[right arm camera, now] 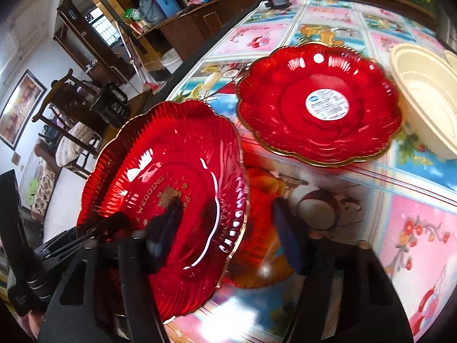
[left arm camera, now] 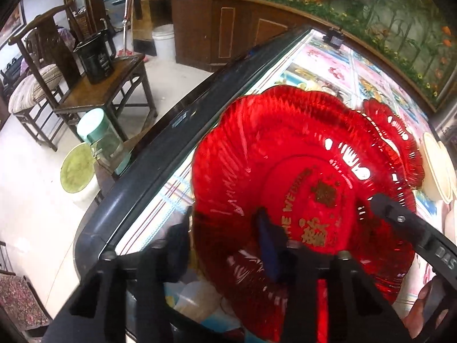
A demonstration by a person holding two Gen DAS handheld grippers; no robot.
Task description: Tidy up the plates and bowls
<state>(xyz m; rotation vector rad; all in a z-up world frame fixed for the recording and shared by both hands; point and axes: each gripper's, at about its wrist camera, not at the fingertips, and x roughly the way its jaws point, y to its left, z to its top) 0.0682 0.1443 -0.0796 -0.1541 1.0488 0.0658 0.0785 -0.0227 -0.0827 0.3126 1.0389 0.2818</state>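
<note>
Now left claw (left arm camera: pixel 225 237), red plate (left arm camera: pixel 285 154) gripped

You are working in a lived-in home, a dining or sitting room. Dark carved wooden chairs (left arm camera: pixel 37 65) with striped cushions stand by a small side table (left arm camera: pixel 114 85), a wooden counter (right arm camera: pixel 182 17) holds thermos flasks (right arm camera: pixel 165 0), a framed picture (right arm camera: pixel 20 108) hangs on the wall, and a bright fruit-printed tablecloth (right arm camera: pixel 414 228) covers the table.

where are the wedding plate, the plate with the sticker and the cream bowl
wedding plate (right arm camera: pixel 182 177): right wrist view, on its red centre.
sticker plate (right arm camera: pixel 285 125): right wrist view, on its red inner surface.
cream bowl (right arm camera: pixel 422 100): right wrist view, on its ribbed inner wall.
</note>
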